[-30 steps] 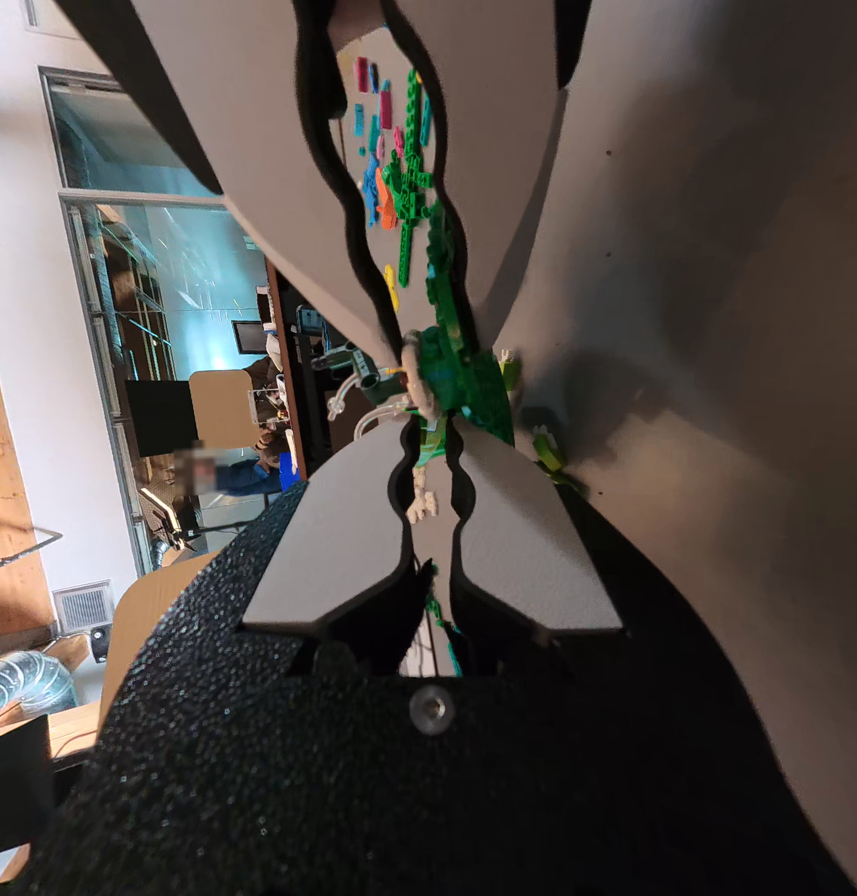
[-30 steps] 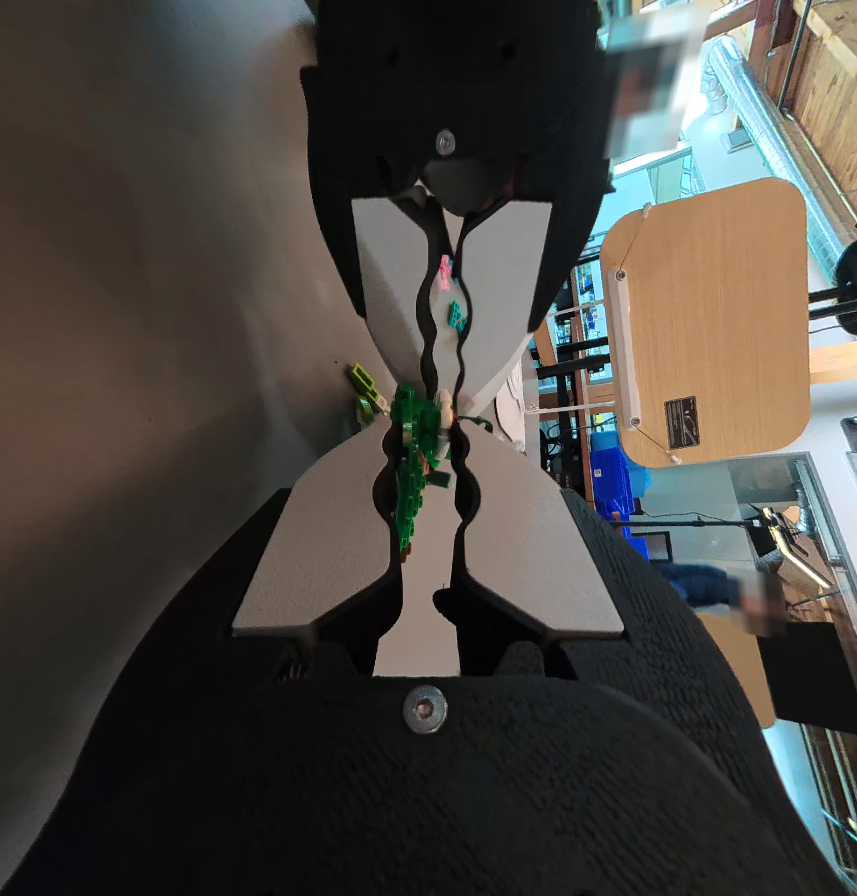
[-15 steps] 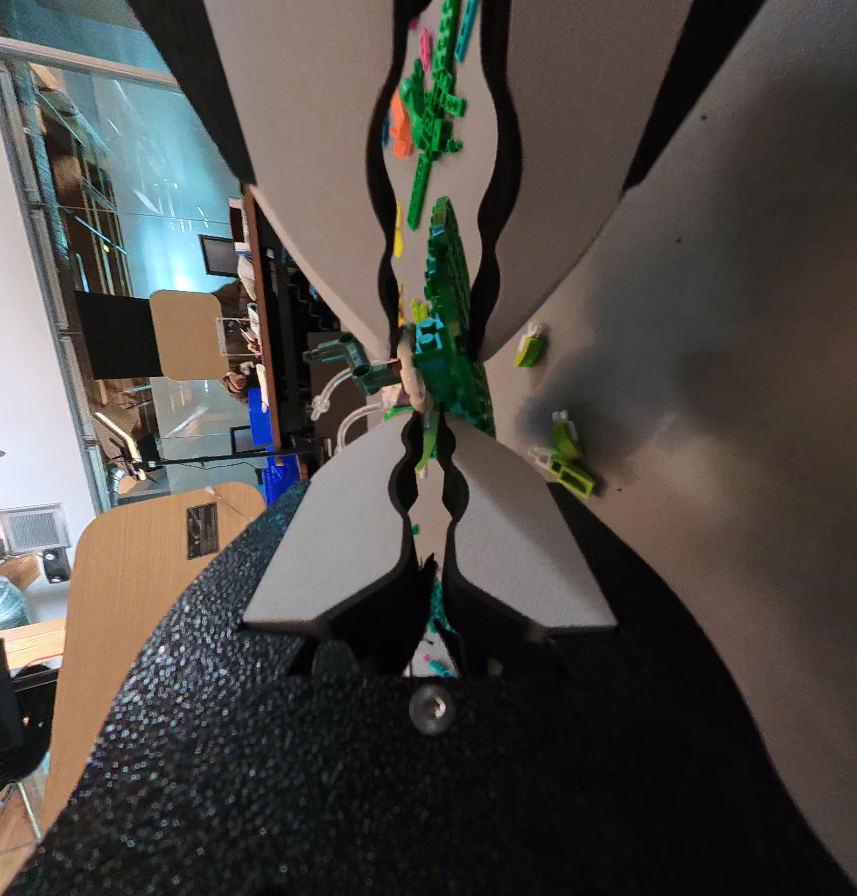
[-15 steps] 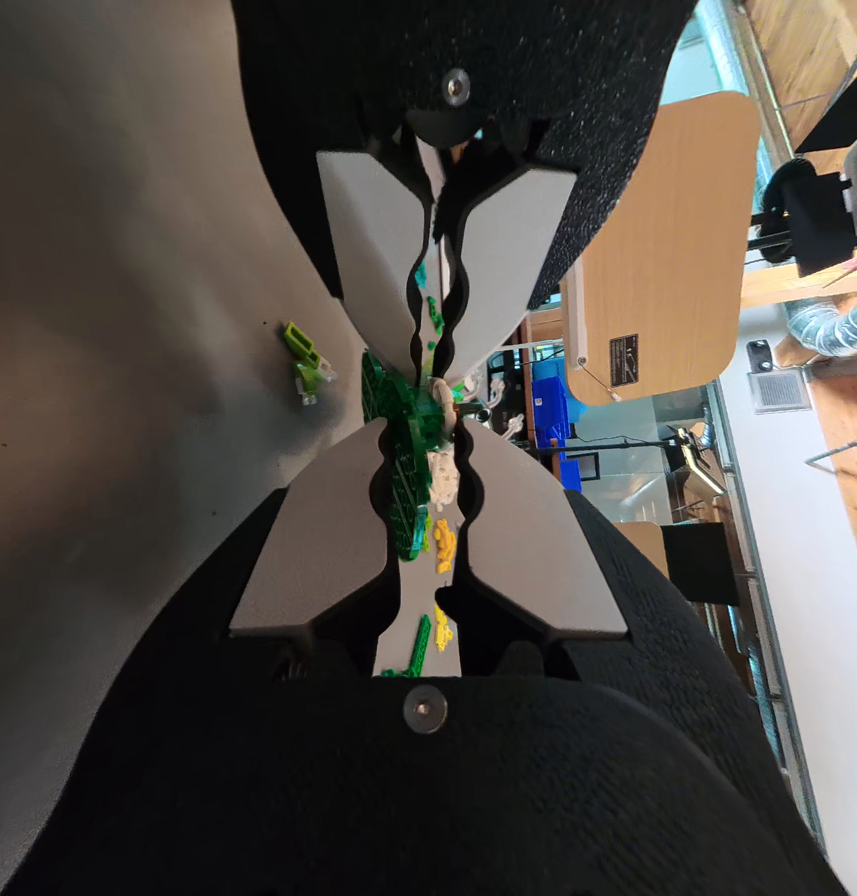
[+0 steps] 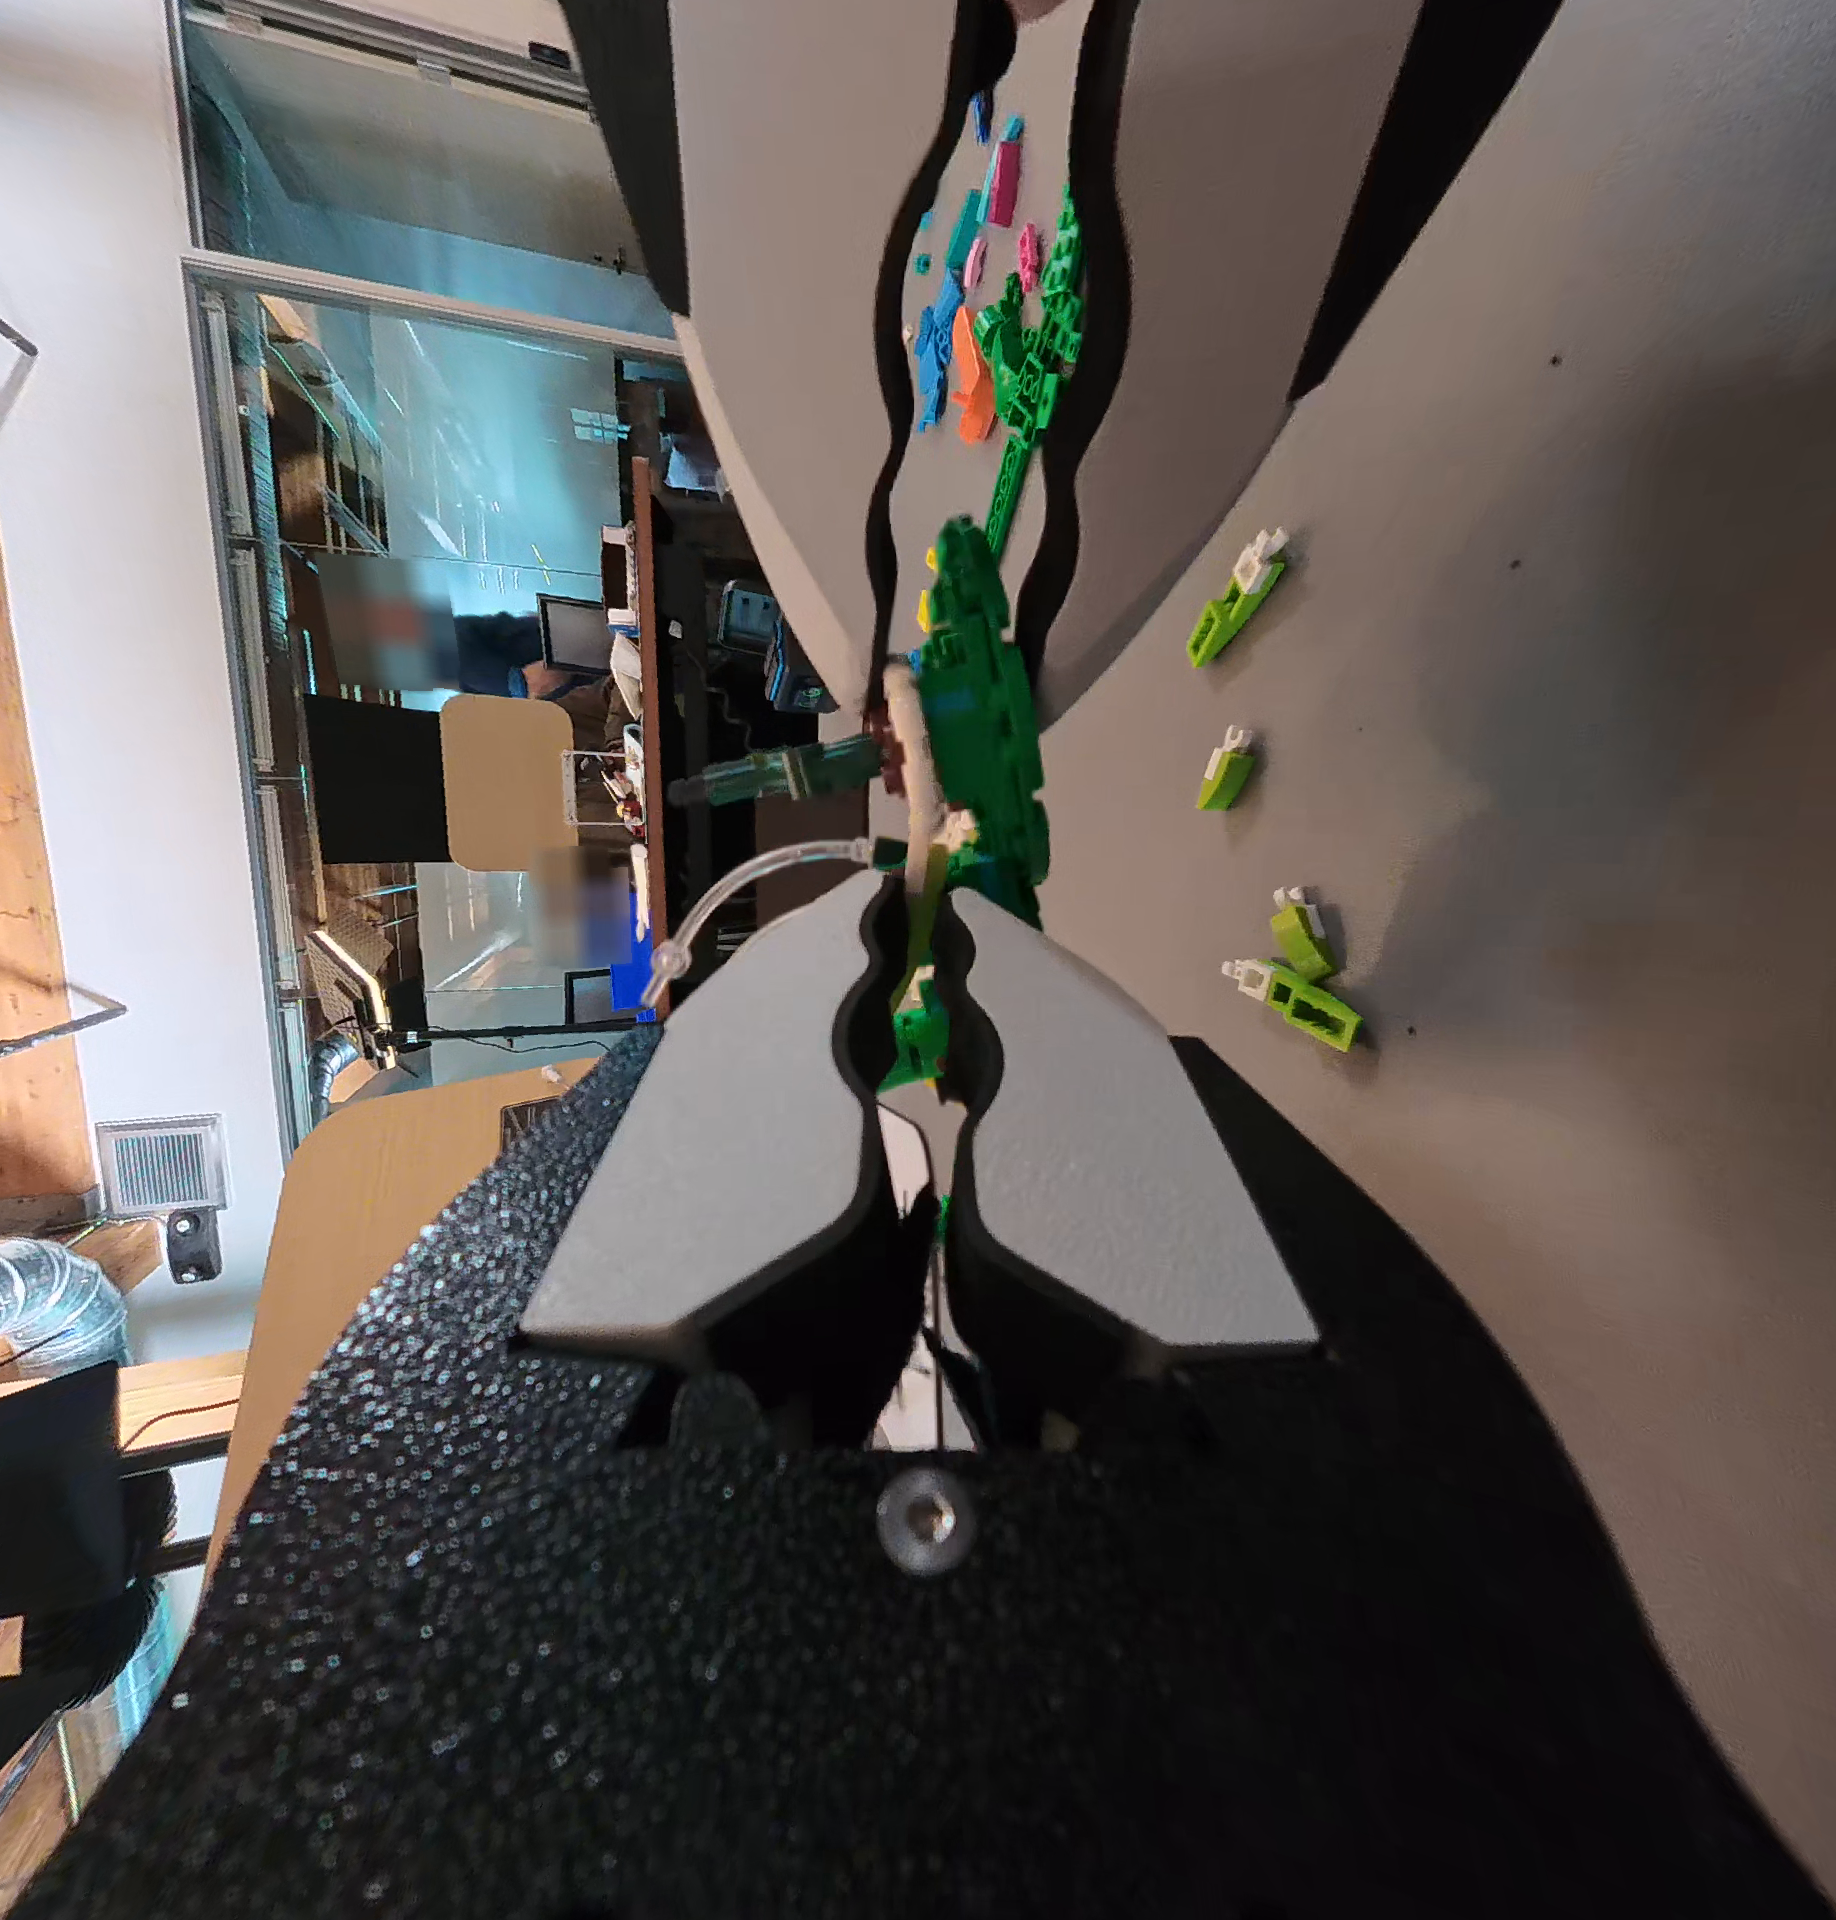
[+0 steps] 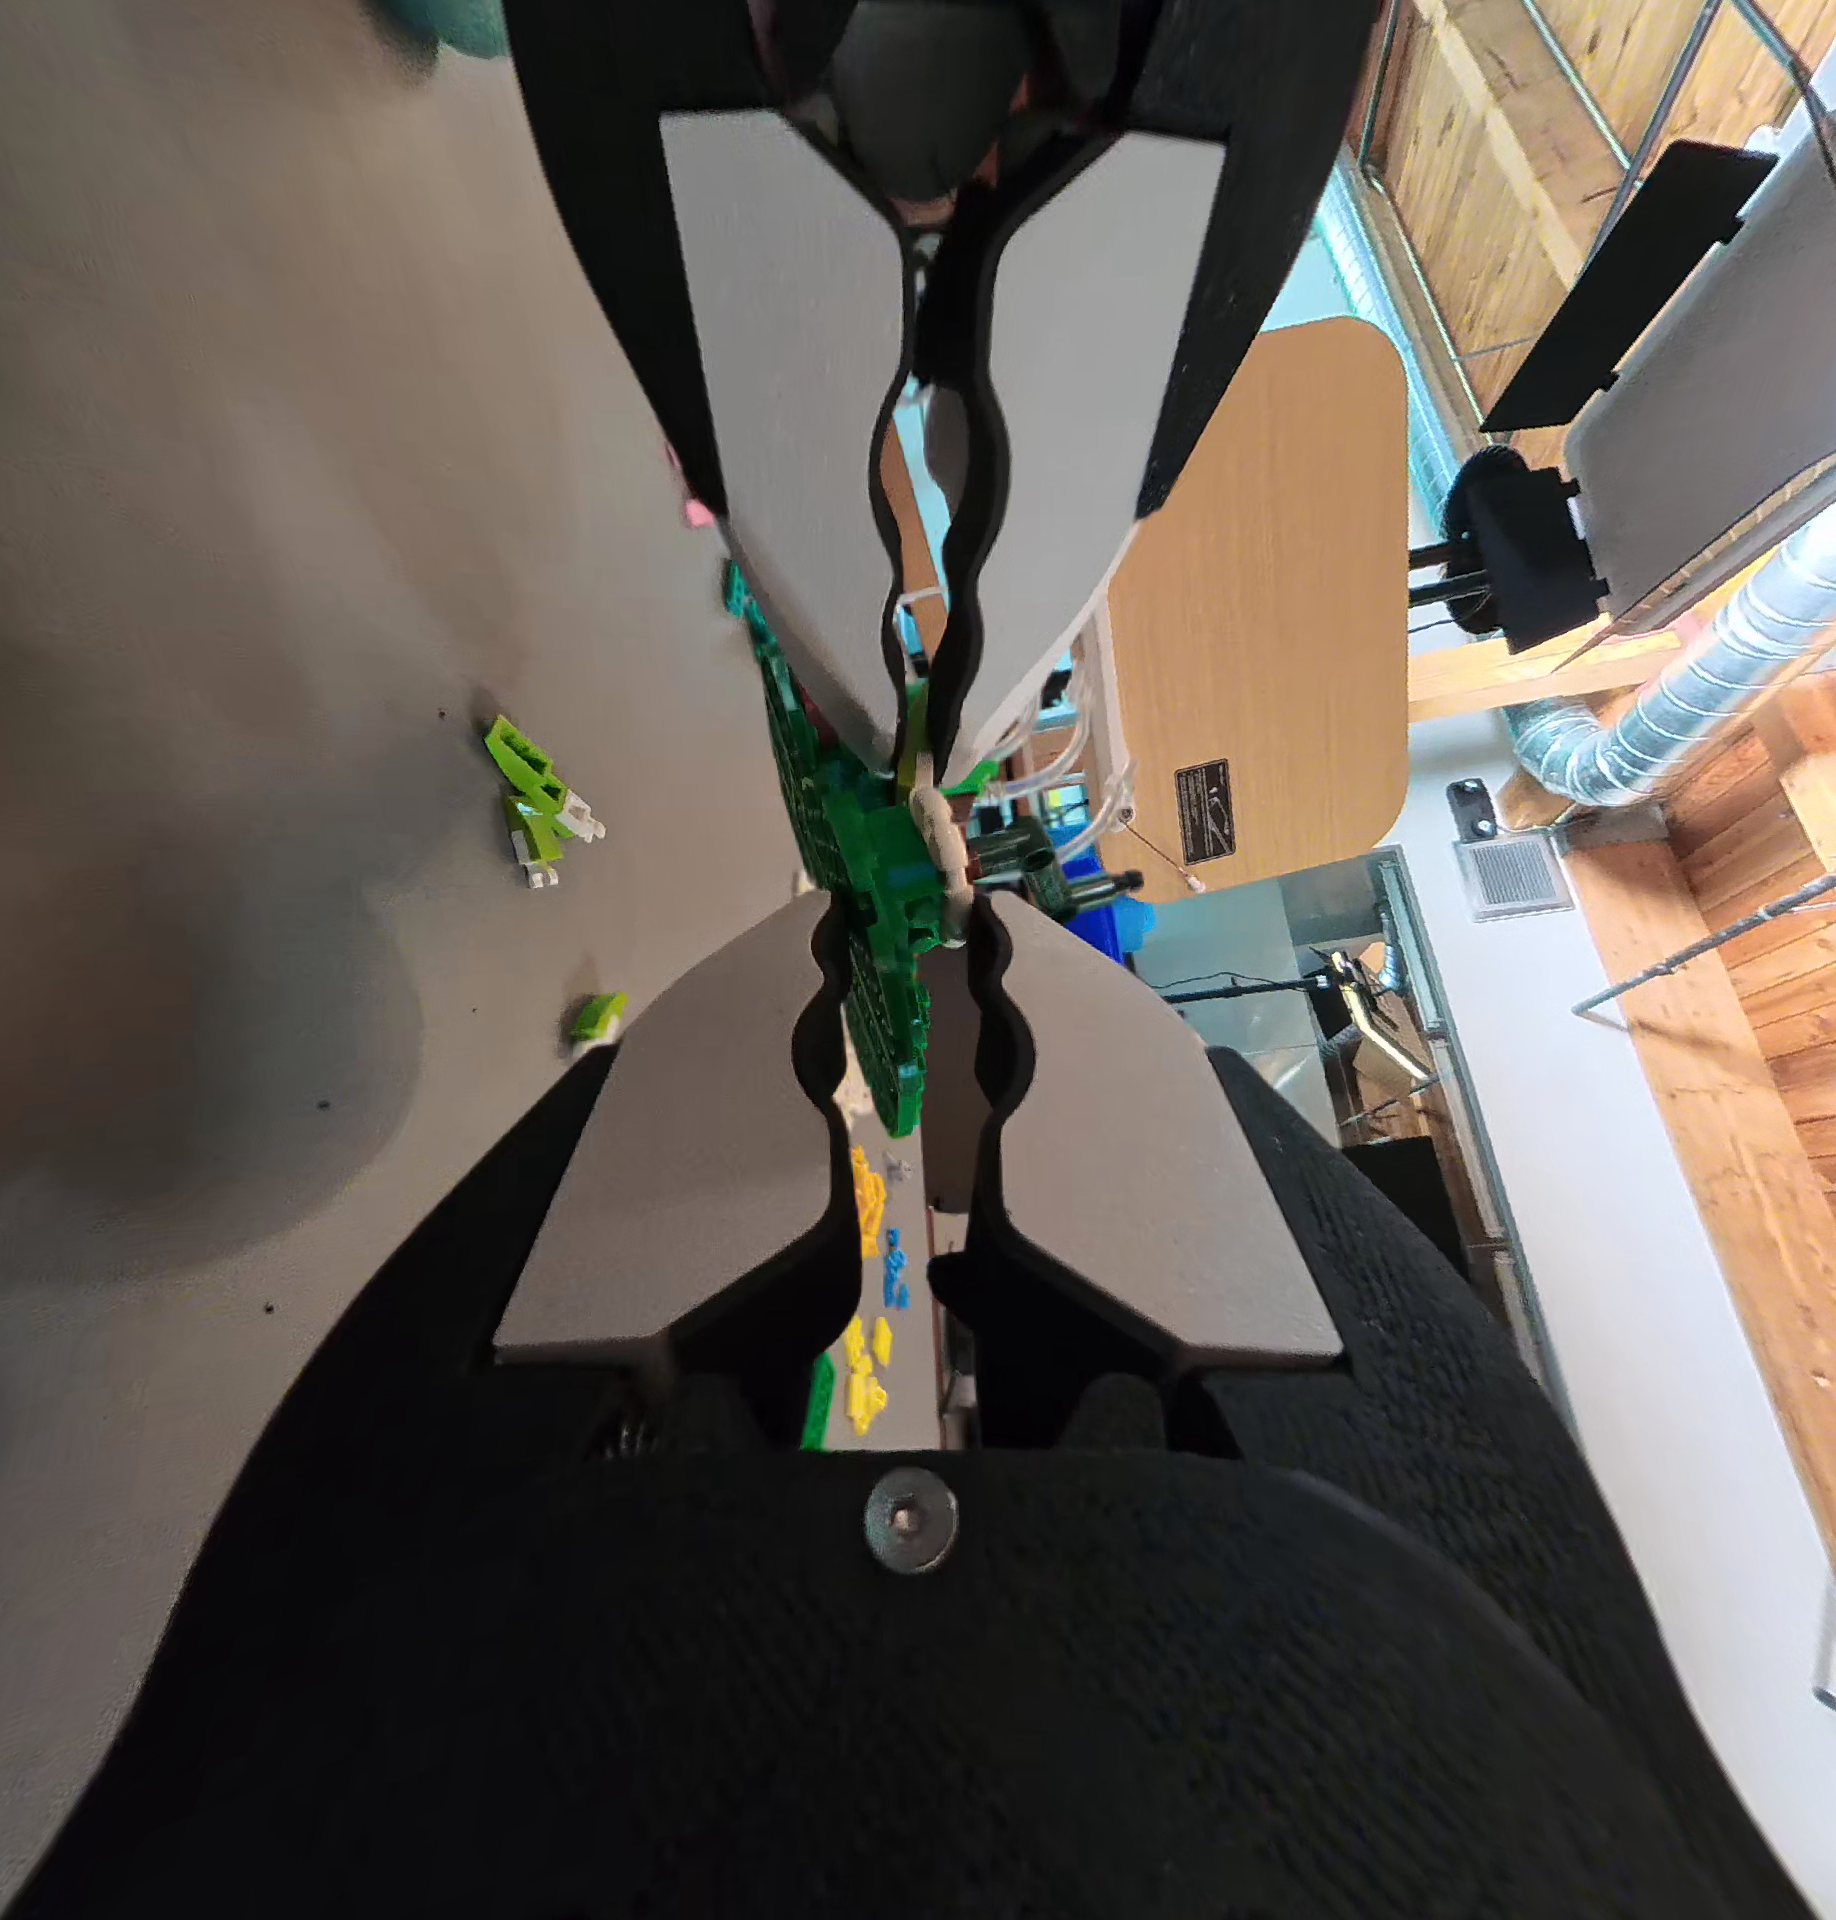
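**Both claws clamped on one green brick model, tip to tip**

Both cameras are rolled on their side: I see the grey table (image 5: pixel 1516 727) running up one edge of each view, the room along the other.

Left claw (image 5: pixel 919 904): fingers nearly together, pinching a thin yellow-green strip (image 5: pixel 929 883) that sticks out of the green brick model (image 5: pixel 981 727). Both pads press on the strip. More green bricks sit farther back between the fingers.

Right claw (image 6: pixel 898 914): comes in from the opposite side, so the two claws point at each other with the model between their tips. Its fingers stand wider and close on the model's flat green plate (image 6: pixel 888 1029), seen edge-on; the plate runs back between the fingers. In the left view its fingers (image 5: pixel 789 416) fill the top of the picture.

The model is lifted clear of the table, held by both claws. A cream round piece (image 6: pixel 940 831), a dark green peg (image 5: pixel 779 774) and a clear curved tube (image 5: pixel 727 894) stick out on the side away from the table.

On the table just beside the claws: several loose lime-green bricks (image 5: pixel 1309 1003). Farther off lie piles of blue, pink and orange bricks (image 5: pixel 961 343) and yellow bricks (image 6: pixel 867 1195).
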The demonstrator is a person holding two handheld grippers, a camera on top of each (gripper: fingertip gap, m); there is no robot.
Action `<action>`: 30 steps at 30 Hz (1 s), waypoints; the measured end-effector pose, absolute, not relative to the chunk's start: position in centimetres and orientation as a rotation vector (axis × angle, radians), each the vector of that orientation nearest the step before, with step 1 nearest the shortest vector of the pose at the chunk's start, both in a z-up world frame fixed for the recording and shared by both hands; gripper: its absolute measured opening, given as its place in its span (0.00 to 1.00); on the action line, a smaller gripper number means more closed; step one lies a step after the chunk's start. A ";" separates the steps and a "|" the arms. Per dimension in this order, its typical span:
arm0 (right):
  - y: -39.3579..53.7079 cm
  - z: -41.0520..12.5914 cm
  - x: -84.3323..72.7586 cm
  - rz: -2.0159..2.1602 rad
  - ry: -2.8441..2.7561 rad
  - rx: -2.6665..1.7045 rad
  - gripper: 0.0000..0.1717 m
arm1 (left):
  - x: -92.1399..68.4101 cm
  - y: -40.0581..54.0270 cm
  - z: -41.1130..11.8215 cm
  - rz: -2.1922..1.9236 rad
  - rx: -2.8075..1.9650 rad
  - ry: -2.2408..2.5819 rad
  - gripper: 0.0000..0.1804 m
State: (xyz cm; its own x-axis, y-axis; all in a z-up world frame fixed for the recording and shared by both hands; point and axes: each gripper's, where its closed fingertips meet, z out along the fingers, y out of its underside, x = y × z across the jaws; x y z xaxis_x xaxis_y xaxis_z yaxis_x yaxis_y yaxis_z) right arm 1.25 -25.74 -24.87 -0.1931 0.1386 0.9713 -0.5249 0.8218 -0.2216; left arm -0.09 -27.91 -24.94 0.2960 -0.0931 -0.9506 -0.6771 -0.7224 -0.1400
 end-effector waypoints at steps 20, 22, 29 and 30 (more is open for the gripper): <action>-24.4 -26.0 -0.2 0.561 -1.698 0.244 0.11 | 0.1 -27.4 -25.6 1.425 -2.082 0.697 0.03; -24.6 -26.2 -0.1 0.589 -1.724 0.237 0.11 | 0.1 -27.4 -25.7 1.407 -2.092 0.690 0.03; -23.1 -25.9 -0.7 0.592 -1.710 0.145 0.14 | -0.3 -27.4 -26.1 1.366 -2.129 0.610 0.04; -23.2 -26.0 -0.7 0.598 -1.716 0.141 0.15 | -0.4 -27.4 -26.3 1.359 -2.136 0.605 0.03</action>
State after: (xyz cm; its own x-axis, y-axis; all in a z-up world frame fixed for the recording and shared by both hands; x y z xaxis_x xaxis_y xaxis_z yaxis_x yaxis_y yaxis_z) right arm -0.75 -23.17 -25.96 -0.2420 0.2263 0.9435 -0.4089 0.8581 -0.3107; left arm -0.36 -27.42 -26.27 0.3929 -0.0864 -0.9155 -0.6225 -0.7578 -0.1956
